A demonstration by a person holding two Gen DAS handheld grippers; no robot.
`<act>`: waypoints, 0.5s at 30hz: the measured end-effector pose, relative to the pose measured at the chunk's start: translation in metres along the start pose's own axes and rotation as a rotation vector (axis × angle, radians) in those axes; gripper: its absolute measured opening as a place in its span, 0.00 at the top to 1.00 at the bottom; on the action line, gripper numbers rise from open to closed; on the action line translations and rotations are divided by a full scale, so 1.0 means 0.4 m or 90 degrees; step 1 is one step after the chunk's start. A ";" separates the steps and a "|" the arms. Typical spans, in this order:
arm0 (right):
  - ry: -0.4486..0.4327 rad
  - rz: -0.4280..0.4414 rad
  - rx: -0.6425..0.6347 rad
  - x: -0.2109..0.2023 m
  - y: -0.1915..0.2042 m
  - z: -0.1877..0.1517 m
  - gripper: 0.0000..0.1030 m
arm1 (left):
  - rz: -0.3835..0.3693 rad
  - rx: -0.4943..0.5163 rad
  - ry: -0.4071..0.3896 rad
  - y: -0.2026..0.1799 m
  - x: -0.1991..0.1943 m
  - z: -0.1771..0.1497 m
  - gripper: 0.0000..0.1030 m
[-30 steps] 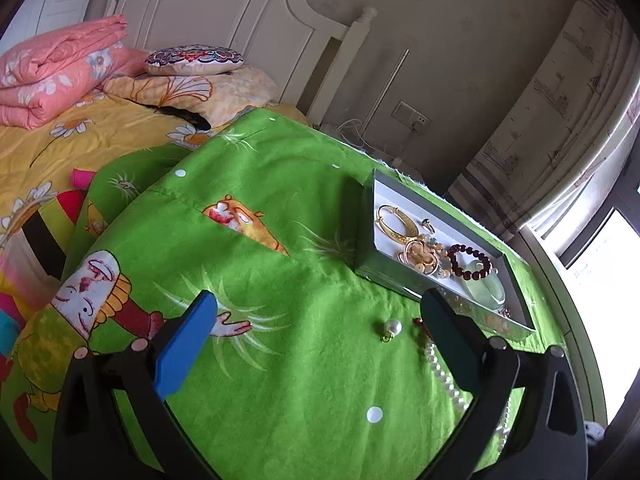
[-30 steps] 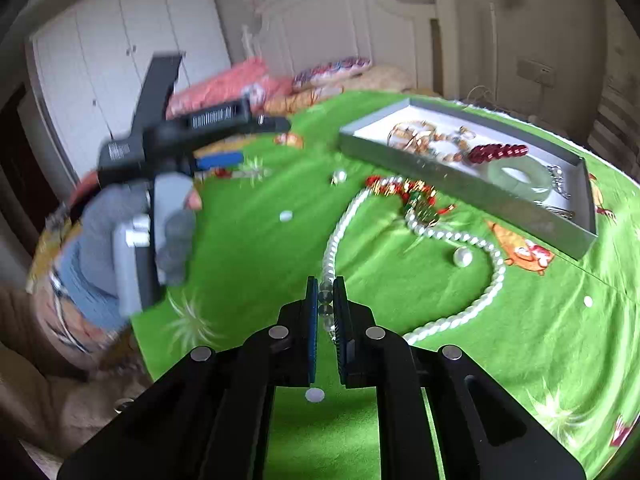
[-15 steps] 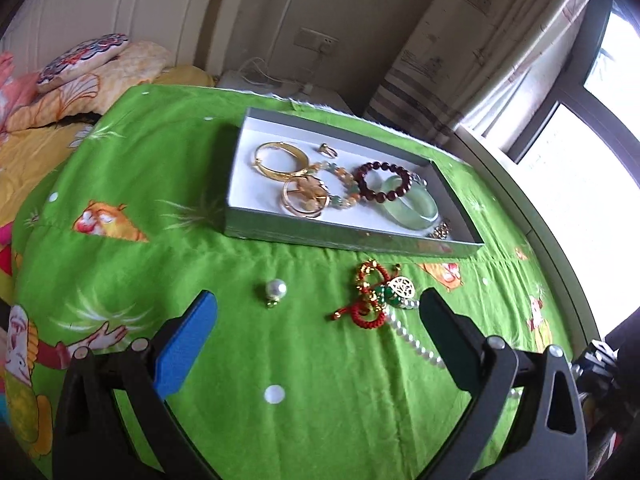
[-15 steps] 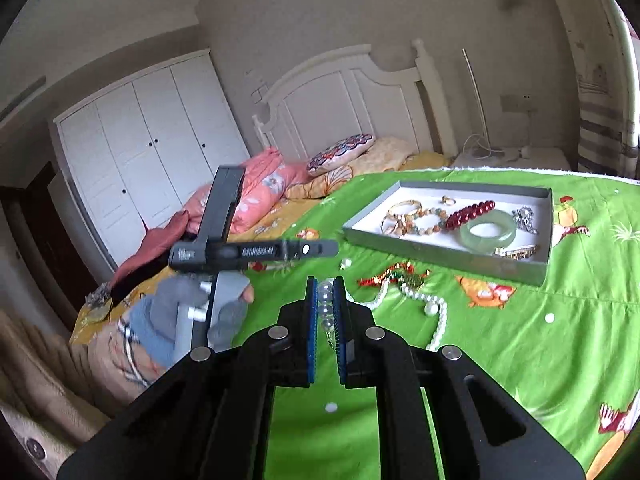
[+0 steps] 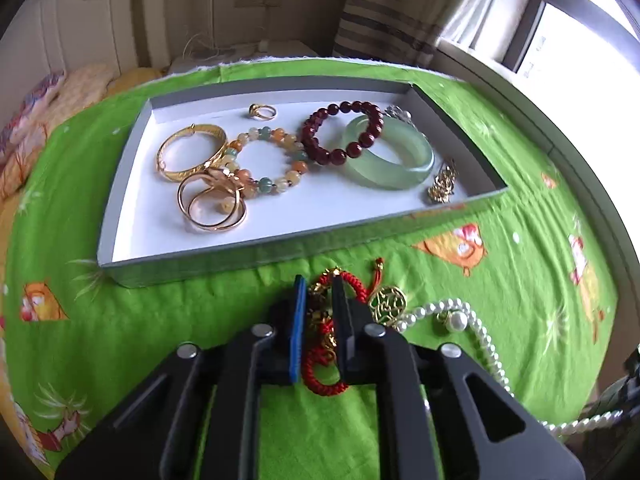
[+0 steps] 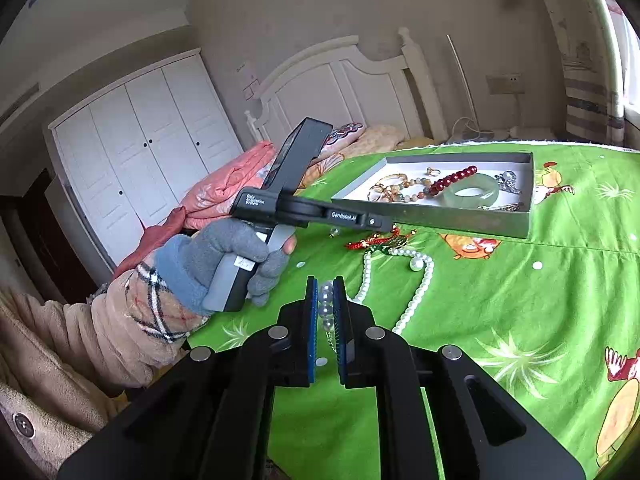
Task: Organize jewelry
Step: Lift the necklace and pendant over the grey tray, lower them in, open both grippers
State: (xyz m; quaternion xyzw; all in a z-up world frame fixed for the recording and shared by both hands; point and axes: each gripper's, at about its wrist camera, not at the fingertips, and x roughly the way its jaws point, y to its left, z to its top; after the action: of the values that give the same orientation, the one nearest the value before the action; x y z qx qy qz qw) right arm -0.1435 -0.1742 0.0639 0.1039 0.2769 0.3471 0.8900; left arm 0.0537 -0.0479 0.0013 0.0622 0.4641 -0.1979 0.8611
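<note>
A grey tray (image 5: 184, 268) (image 6: 440, 220) on the green cloth holds gold bangles (image 5: 188, 152), bead bracelets (image 5: 340, 132), a jade bangle (image 5: 390, 156) and small pieces. My left gripper (image 5: 319, 288) is shut on the red cord charm (image 5: 324, 376), just in front of the tray; its gold-and-green pendant (image 5: 387, 304) lies to the right. My right gripper (image 6: 325, 284) is shut on one end of the pearl necklace (image 6: 420, 292), which trails over the cloth to the charm. The left gripper body (image 6: 312, 212) shows in the right wrist view.
A loose pearl (image 5: 456, 320) lies by the necklace. A small pearl earring (image 6: 334, 232) lies left of the charm. The bed with pink bedding (image 6: 232, 184) is at the left, the window and curtain (image 5: 400, 12) behind the tray.
My left gripper swung right, dropped down to the red cord charm and shut on it. My right gripper stayed shut on the pearl necklace and lifted slightly.
</note>
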 end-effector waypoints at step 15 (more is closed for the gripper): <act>-0.122 -0.056 -0.028 0.009 0.002 0.287 0.90 | -0.010 -0.006 -0.129 0.038 -0.210 0.038 0.90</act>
State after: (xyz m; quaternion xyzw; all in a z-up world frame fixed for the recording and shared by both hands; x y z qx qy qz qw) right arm -0.0768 -0.1702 0.1575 0.1043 0.1873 0.3023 0.9288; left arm 0.0304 -0.0145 0.0777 0.0339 0.3760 -0.2077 0.9024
